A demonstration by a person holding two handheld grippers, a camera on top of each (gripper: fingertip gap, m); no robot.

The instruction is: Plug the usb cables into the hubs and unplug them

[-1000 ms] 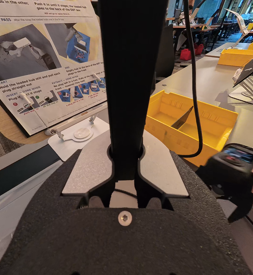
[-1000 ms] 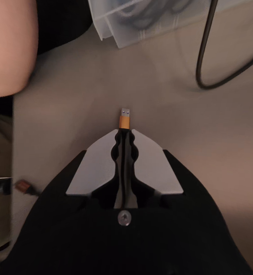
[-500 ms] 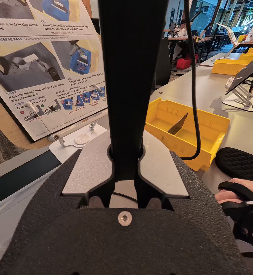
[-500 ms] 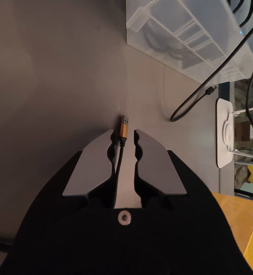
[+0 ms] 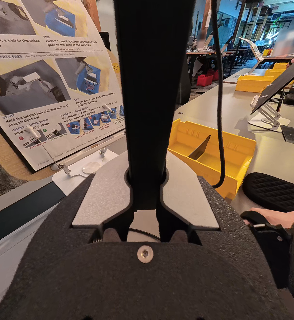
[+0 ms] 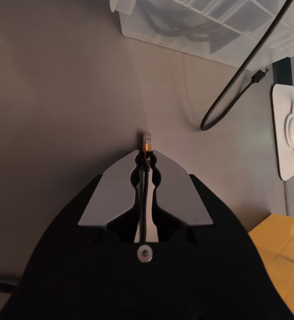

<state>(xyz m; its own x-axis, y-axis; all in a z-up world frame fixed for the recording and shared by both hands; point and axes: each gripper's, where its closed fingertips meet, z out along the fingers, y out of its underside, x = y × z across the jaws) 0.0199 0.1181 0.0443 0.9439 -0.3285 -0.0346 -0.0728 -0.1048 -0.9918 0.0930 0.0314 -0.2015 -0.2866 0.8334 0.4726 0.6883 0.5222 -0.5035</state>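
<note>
Left gripper: clamped on upright black hub
Right gripper: pinching orange-collared plug (poised above worktop)
Progress: insertion not yet made; unplugging remains

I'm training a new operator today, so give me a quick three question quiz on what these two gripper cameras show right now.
1. True or false: the right gripper is shut on the orange USB plug.
2. What does the left gripper hold? A) black hub B) yellow bin C) white stand
3. Fill in: the yellow bin is split by a dark ____.

Key: 1 true. 2 A, the black hub. 3 divider.
</note>
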